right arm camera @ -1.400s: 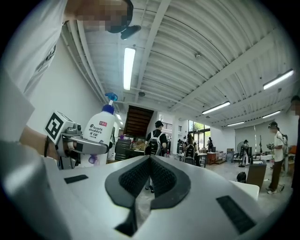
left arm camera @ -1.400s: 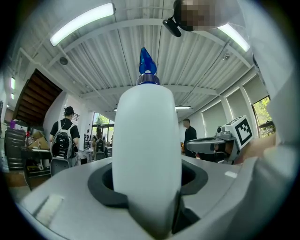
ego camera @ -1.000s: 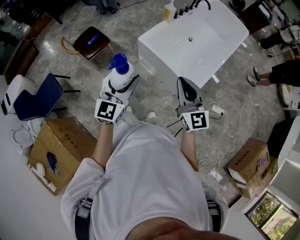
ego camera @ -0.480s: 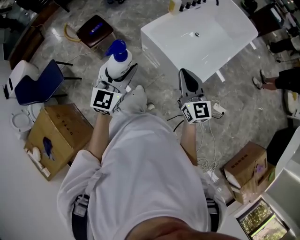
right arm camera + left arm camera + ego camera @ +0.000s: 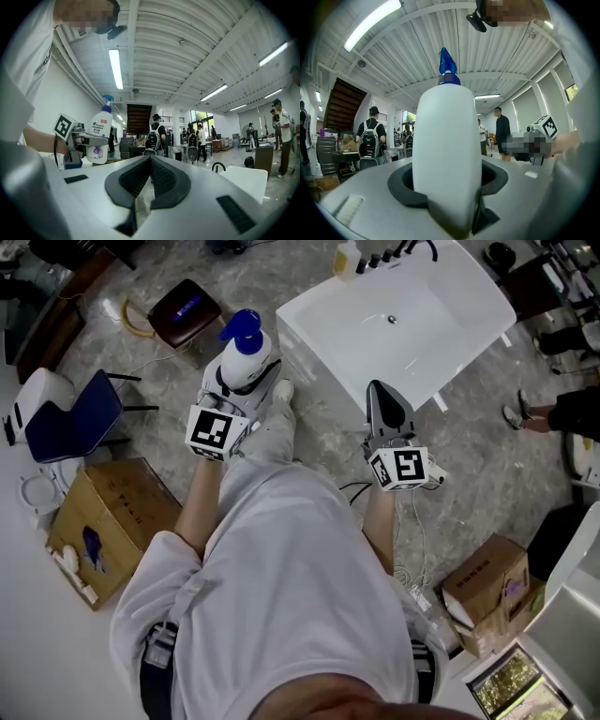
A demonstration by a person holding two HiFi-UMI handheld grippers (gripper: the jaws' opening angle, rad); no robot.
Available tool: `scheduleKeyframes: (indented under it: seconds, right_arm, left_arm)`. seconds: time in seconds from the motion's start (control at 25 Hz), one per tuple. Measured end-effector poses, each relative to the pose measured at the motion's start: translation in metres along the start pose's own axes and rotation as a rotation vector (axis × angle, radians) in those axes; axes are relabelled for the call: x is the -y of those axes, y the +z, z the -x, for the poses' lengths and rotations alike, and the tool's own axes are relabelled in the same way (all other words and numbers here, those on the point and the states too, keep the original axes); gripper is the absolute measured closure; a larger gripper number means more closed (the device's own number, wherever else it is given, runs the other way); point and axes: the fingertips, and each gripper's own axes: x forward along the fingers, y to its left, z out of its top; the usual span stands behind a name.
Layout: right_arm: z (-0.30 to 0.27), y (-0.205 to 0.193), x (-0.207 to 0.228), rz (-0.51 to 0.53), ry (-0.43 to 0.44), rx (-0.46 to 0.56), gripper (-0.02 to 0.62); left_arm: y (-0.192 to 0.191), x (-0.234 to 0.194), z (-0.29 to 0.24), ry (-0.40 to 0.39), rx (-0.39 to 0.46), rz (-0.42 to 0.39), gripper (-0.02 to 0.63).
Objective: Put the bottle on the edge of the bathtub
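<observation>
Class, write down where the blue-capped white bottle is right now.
Head view, upper left of centre: the bottle is clamped in the left hand-held gripper, just left of the near corner of the bathtub.

White T-shirt (image 5: 291, 559) — short, loose sleeves (image 5: 164, 582)

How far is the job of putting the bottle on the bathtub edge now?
Done: the white bottle with a blue pump cap is picked up, clamped in the left gripper. In hand: it is held over the floor, short of the white rectangular bathtub. Left: set it on the tub's edge. The right gripper is shut and empty.
</observation>
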Motion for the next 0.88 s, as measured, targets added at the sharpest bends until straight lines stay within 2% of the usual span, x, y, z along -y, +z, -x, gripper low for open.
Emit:
scheduleKeyframes:
  seconds: [0.28, 0.48, 0.68, 0.76, 0.88]
  right_arm:
    - [-0.071, -0.004, 0.042, 0.01, -0.027, -0.026, 0.594]
    - [-0.142, 0.0, 0.065, 0.032, -0.004, -0.03, 0.594]
    - [-0.208, 0.006, 0.086, 0.043, 0.001, -0.043, 0.594]
    - [-0.231, 0.006, 0.095, 0.037, -0.005, -0.048, 0.594]
    - [-0.264, 0.002, 0.113, 0.039, -0.033, -0.052, 0.594]
  left_arm:
    - [-0.015, -0.047, -0.079, -0.054, 0.013, 0.015, 0.356]
    - [-0.019, -0.082, -0.135, -0.142, 0.04, 0.001, 0.356]
    - [-0.019, -0.12, -0.193, -0.222, 0.092, 0.031, 0.356]
    - [-0.02, -0.134, -0.216, -0.238, 0.105, 0.013, 0.356]
    - [-0.023, -0.152, -0.248, -0.256, 0.13, -0.059, 0.356]
